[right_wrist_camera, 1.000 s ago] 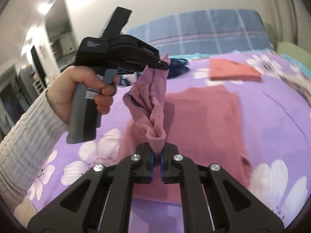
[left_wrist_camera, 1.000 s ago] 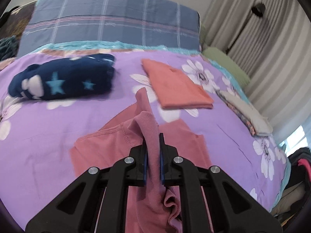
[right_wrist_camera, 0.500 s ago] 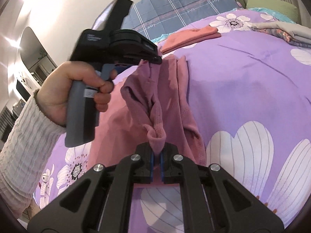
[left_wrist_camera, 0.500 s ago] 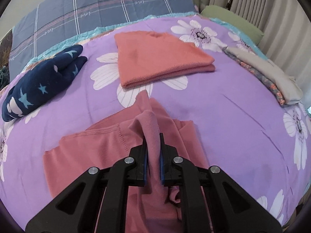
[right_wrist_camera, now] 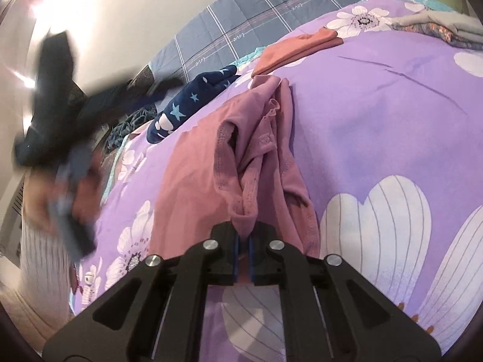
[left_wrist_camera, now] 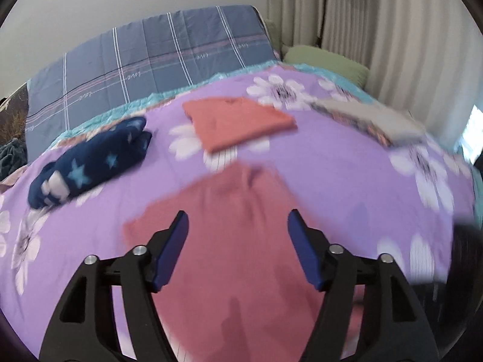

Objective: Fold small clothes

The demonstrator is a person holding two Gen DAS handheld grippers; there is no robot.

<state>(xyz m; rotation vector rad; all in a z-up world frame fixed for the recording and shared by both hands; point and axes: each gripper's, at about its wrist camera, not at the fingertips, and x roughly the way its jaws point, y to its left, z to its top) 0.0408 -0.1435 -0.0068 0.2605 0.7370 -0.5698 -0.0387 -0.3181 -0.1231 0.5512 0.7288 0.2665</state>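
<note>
Covering nearly the whole of both views, the bed (left_wrist_camera: 347, 181) with its purple flowered sheet carried the work, a blue plaid pillow (left_wrist_camera: 157, 60) lying across the top of the left wrist frame. Three pieces looked already folded: a coral top (left_wrist_camera: 235, 122) at upper centre, a navy star-print garment (left_wrist_camera: 90, 163) rolled at centre left, and a grey and patterned stack (left_wrist_camera: 371, 120) at upper right.

The pink shirt (left_wrist_camera: 238, 241) in hand lay in the lower centre, blurred, spread on the sheet and apparently only partly folded. In the right wrist view its near end rose in a bunched ridge from the centre down to the right gripper (right_wrist_camera: 244, 246), which was clenched on that fabric. The left gripper (left_wrist_camera: 238, 250) stood released, jaws wide, nothing between them, above the shirt. Judging from this, most garments were finished; this shirt lacked its last folds and smoothing.
</note>
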